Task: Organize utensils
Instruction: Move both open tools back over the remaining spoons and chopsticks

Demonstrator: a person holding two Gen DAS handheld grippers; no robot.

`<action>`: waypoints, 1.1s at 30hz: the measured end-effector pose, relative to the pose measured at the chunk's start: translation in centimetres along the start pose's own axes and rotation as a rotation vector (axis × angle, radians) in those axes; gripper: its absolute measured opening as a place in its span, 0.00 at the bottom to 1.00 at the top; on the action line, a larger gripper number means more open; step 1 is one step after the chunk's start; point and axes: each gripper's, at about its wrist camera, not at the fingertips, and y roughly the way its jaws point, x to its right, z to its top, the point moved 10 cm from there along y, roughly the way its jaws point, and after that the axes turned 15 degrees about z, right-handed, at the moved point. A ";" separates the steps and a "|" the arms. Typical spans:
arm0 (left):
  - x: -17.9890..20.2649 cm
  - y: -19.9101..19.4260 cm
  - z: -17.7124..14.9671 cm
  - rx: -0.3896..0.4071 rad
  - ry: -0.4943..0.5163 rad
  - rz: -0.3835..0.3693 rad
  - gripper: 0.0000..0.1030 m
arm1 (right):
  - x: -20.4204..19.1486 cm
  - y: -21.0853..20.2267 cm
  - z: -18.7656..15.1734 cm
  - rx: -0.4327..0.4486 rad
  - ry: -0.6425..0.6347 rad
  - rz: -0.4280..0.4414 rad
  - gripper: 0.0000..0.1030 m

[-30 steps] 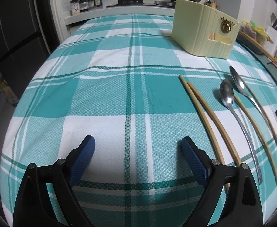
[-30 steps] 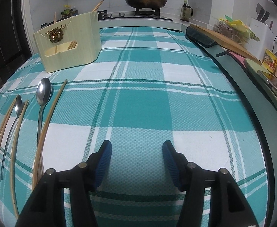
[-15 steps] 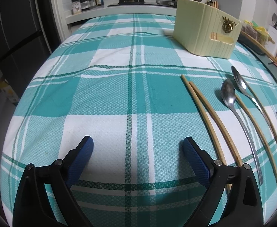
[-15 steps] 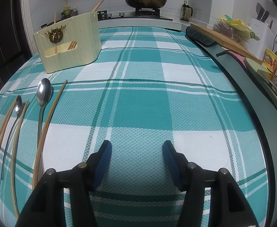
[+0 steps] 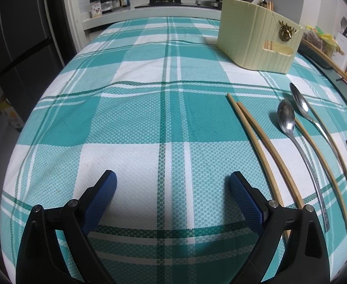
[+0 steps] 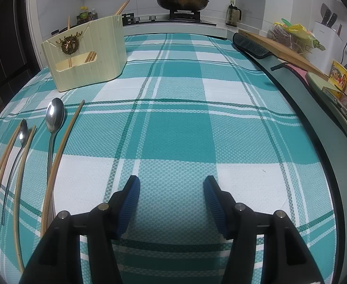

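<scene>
Four wooden chopsticks (image 5: 263, 151) and two metal spoons (image 5: 291, 132) lie flat on the teal checked tablecloth (image 5: 149, 118), side by side, long axes running from the near edge toward the cream utensil holder (image 5: 256, 37) (spoon bowls at the far end). The holder stands upright beyond them, with more chopsticks inside. The left gripper (image 5: 172, 184) is spread wide and the right gripper (image 6: 171, 189) somewhat less, both empty over bare cloth, utensils lying between them.
</scene>
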 end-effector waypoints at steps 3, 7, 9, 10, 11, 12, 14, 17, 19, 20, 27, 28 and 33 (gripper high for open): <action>0.0 0.0 0.0 0.000 -0.001 0.000 0.93 | 0.1 0.0 0.0 0.000 0.001 0.001 0.56; 0.0 -0.1 0.0 0.000 -0.004 -0.005 0.94 | 0.0 0.0 0.0 0.000 0.001 0.002 0.56; -0.1 -0.2 0.1 0.004 -0.015 -0.013 0.93 | 0.0 0.0 0.0 0.000 0.001 0.001 0.56; -0.2 -0.5 0.2 0.007 -0.030 -0.016 0.92 | 0.0 0.0 0.0 0.000 0.001 0.001 0.56; -0.2 -0.8 0.3 0.005 -0.052 -0.031 0.92 | 0.1 0.0 0.0 0.001 0.001 0.002 0.56; -0.1 -1.2 0.4 0.002 -0.085 -0.062 0.92 | 0.0 0.0 0.0 0.001 0.002 0.003 0.56; 0.8 -2.3 0.5 -0.004 -0.135 -0.138 0.92 | 0.0 0.0 0.0 0.001 0.001 0.003 0.56; 3.0 -3.3 0.6 -0.007 -0.101 -0.161 0.92 | 0.0 -0.1 0.0 0.001 -0.001 -0.001 0.56; 4.3 -3.4 0.3 -0.004 -0.045 -0.129 0.91 | -0.3 -0.3 0.1 -0.001 0.008 -0.004 0.56; 4.8 -3.3 0.2 -0.001 -0.017 -0.103 0.90 | -1.1 -0.4 0.2 -0.004 0.018 0.035 0.57; 5.9 -2.7 -0.8 0.003 0.053 -0.011 0.89 | -10.1 0.2 2.2 -0.069 -0.025 0.318 0.39; 5.8 -2.8 -0.9 0.005 0.054 -0.008 0.89 | -11.0 1.0 2.3 -0.097 -0.026 0.341 0.32; 5.4 -2.9 -1.2 0.004 0.042 -0.007 0.85 | -12.6 4.2 1.2 -0.206 -0.073 0.326 0.07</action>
